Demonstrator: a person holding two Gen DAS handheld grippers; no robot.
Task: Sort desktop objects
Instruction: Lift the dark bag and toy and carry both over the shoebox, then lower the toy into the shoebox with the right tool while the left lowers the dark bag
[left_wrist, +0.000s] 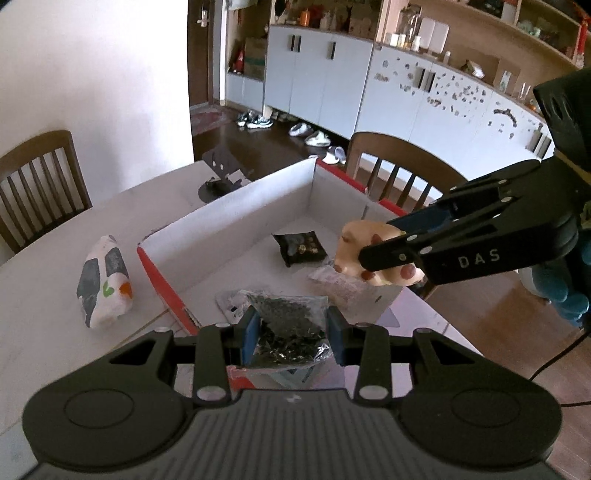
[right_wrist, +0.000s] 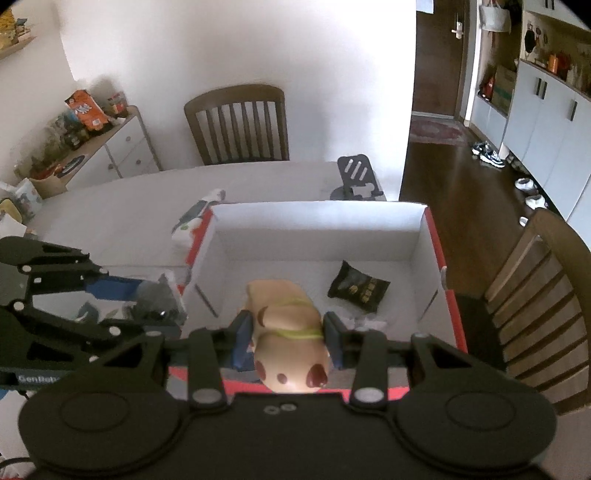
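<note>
Left wrist view: left gripper fingers clamp clear bag of dark bits, held over near edge of white box on bench. Black snack packet lies inside box. Patterned pouch on bench left of box.

Right wrist view: right gripper fingers grip tan spotted toy above box's near wall, black packet beyond it.

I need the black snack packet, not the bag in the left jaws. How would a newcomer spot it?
Find the big white cardboard box with red edges on the table. On its floor, toward the far right corner, lies the small black packet with gold print. It lies loose, the only dark, opaque item there.
</note>
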